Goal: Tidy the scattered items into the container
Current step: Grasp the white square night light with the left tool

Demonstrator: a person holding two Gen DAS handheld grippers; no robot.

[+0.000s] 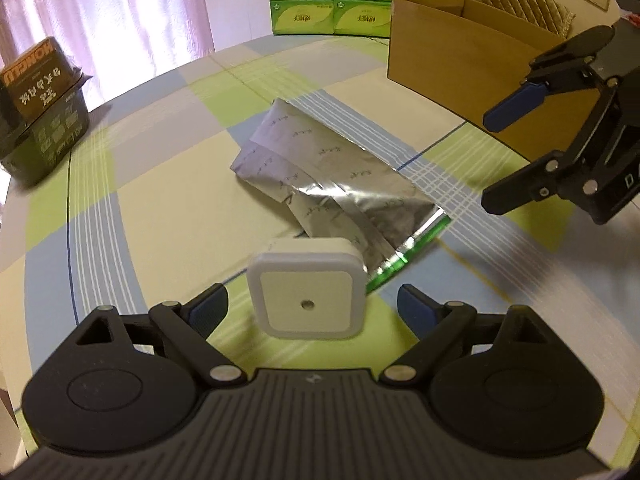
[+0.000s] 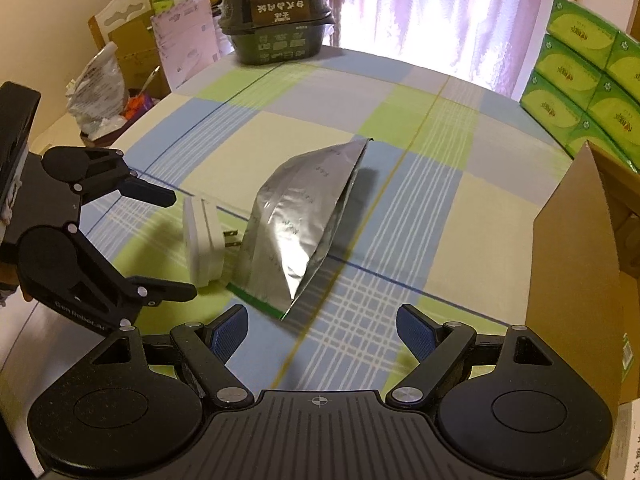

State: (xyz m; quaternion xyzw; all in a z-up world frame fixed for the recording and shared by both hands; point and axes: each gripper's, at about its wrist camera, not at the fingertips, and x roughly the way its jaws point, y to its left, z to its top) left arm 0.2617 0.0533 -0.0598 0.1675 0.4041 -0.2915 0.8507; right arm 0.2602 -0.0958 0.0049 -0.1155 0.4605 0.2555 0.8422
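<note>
pouch (image 1: 332,176): crinkled glossy foil | night light (image 1: 306,294): smooth matt white plastic | box (image 1: 460,64): matt cardboard | tablecloth (image 1: 160,184): checked cloth

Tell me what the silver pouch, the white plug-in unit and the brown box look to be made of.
Silver pouch: metallised foil film, shiny, with sharp creases and mirror-like glints.
White plug-in night light: moulded plastic, smooth matte shell; metal prongs show in the right wrist view.
Brown box: probably cardboard, dull brown with folded flaps.
</note>
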